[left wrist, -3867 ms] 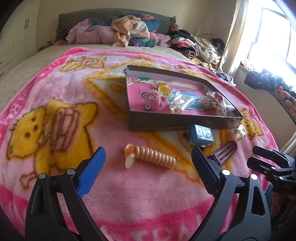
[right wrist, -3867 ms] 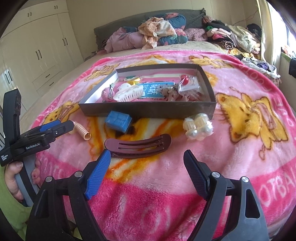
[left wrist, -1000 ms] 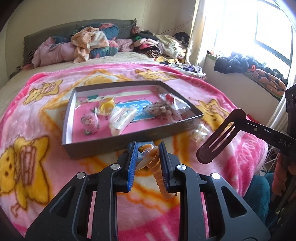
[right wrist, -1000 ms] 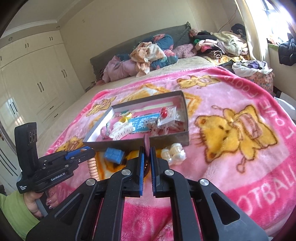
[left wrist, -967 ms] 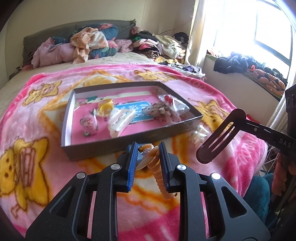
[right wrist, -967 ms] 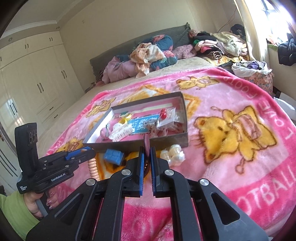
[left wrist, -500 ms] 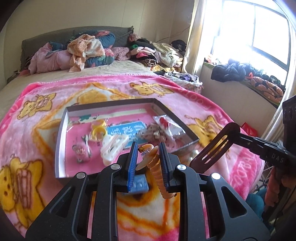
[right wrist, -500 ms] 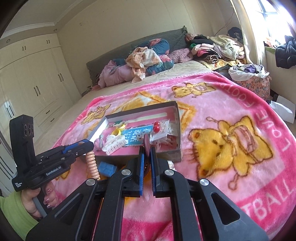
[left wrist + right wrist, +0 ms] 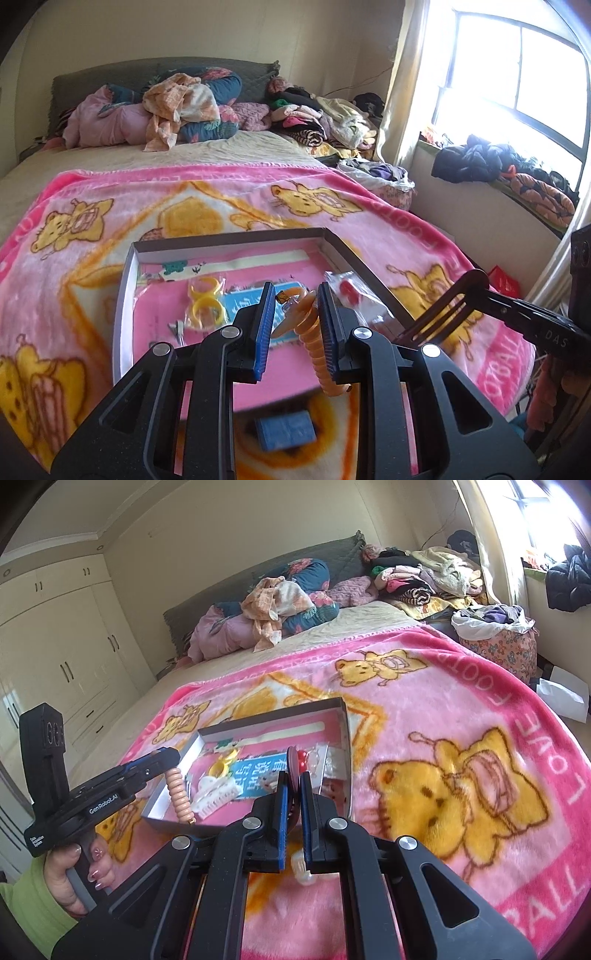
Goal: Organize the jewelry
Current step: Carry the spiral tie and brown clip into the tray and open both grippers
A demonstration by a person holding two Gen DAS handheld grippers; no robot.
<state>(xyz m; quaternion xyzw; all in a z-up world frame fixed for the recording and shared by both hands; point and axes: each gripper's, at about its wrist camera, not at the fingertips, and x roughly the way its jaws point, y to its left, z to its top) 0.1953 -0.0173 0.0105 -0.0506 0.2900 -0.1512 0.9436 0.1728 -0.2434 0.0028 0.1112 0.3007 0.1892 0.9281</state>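
My left gripper [image 9: 293, 295] is shut on an orange spiral hair tie [image 9: 314, 343], which hangs from the jaws above the grey box [image 9: 122, 288]. The same hair tie [image 9: 180, 794] dangles from the left gripper [image 9: 162, 760] in the right wrist view. My right gripper [image 9: 293, 775] is shut on a dark brown hair clip [image 9: 292, 764], seen edge-on. That hair clip [image 9: 443, 306] sticks out over the box's right side from the right gripper [image 9: 495, 295]. Inside the box lie yellow rings [image 9: 205, 302], a white claw clip [image 9: 216, 794] and a packet with red beads [image 9: 347, 286].
A blue hair clip [image 9: 286, 430] lies on the pink blanket [image 9: 221, 195] in front of the box. White pearl ornaments [image 9: 301, 867] sit below my right gripper. Piled clothes [image 9: 177, 107] fill the head of the bed. A hand in a green sleeve [image 9: 33, 904] holds the left gripper.
Both grippers have risen and moved forward toward the box with their items still held. The box now lies under the fingertips, and the blue clip has slipped below the left jaws.
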